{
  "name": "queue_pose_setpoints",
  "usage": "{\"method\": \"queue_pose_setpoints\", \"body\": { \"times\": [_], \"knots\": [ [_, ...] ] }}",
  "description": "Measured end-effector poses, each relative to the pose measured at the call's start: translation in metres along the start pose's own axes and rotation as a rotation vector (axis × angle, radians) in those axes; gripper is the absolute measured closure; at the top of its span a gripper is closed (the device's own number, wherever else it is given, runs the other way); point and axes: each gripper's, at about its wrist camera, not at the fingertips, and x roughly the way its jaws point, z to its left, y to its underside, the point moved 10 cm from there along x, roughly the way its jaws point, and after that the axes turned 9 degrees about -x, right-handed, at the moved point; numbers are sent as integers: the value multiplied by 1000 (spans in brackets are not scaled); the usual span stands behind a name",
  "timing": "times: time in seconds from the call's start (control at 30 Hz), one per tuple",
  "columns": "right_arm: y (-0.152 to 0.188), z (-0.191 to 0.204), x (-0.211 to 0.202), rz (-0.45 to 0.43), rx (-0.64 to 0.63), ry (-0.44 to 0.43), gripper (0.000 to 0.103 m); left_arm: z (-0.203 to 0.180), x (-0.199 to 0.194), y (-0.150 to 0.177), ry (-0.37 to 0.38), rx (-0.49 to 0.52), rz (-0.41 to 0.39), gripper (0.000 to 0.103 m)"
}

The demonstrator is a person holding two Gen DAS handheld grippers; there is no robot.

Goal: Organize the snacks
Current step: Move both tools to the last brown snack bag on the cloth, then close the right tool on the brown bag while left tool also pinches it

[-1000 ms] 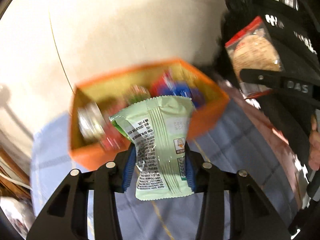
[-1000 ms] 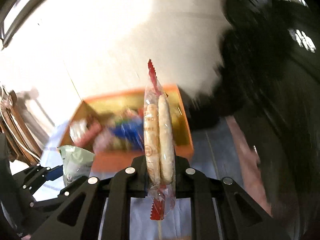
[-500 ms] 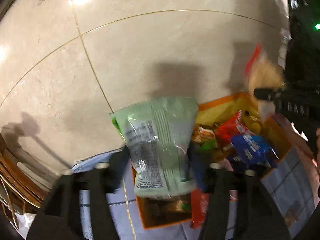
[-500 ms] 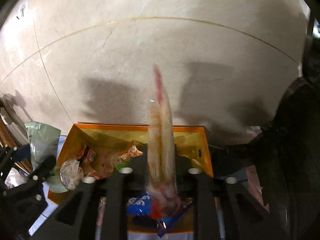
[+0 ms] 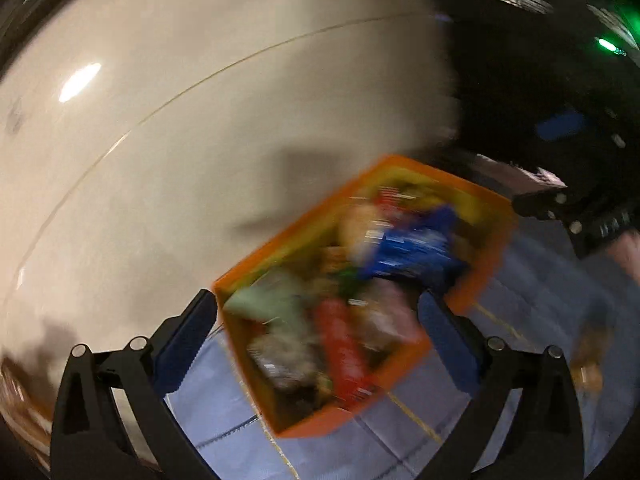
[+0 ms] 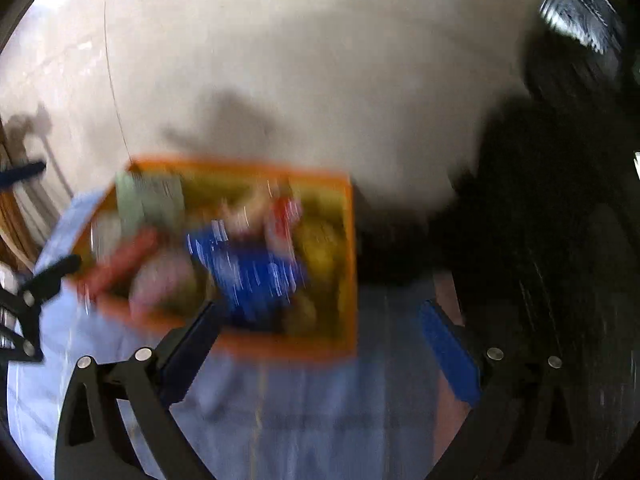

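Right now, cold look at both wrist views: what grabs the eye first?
The orange box crammed with bright snacks, sitting on a pale blue cloth; a blue packet stands out near its middle and a pale green bag lies at one end. Next, both grippers, left gripper and right gripper, frame it with jaws wide open and nothing held. Everything is motion-blurred.

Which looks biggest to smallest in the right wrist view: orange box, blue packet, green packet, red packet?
1. Orange box
2. Blue packet
3. Green packet and red packet: about alike, and motion blur smears their edges, so I can't rank them.
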Motion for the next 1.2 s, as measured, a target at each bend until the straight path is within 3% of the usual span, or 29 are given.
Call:
{"method": "queue_pose_setpoints", "body": {
  "times": [0.07,0.13,0.2,0.23,0.3,0.4,0.5,0.63,0.8,0.93,1.07,1.2],
  "knots": [
    [30,5,-9,14,-105,-29,4,-45,-18,11,120,139,-2,4],
    [70,28,-16,41,-309,-152,4,-92,-40,31,255,302,-34,4],
    [119,53,-15,142,-533,-256,4,-134,-58,60,364,500,-72,4],
    [135,59,-14,176,-606,-264,4,-157,-65,83,410,636,-104,4],
    [164,71,-9,233,-675,-322,4,-185,-64,117,479,764,-100,4],
    [186,85,-11,186,-819,-400,4,-210,-59,133,582,742,-64,4],
    [201,89,-11,196,-967,-412,4,-233,-50,126,640,642,-61,4],
    [201,103,-3,152,-1052,-487,4,-256,-42,120,737,565,-47,4],
    [204,115,6,134,-1153,-575,4,-265,-20,124,770,478,15,4],
    [207,122,13,101,-1155,-630,4,-274,-8,119,796,424,30,4],
    [229,128,15,83,-1245,-643,4,-288,6,130,798,449,66,4],
    [241,121,24,81,-1211,-658,12,-300,21,148,777,500,93,5]
  ]
}}
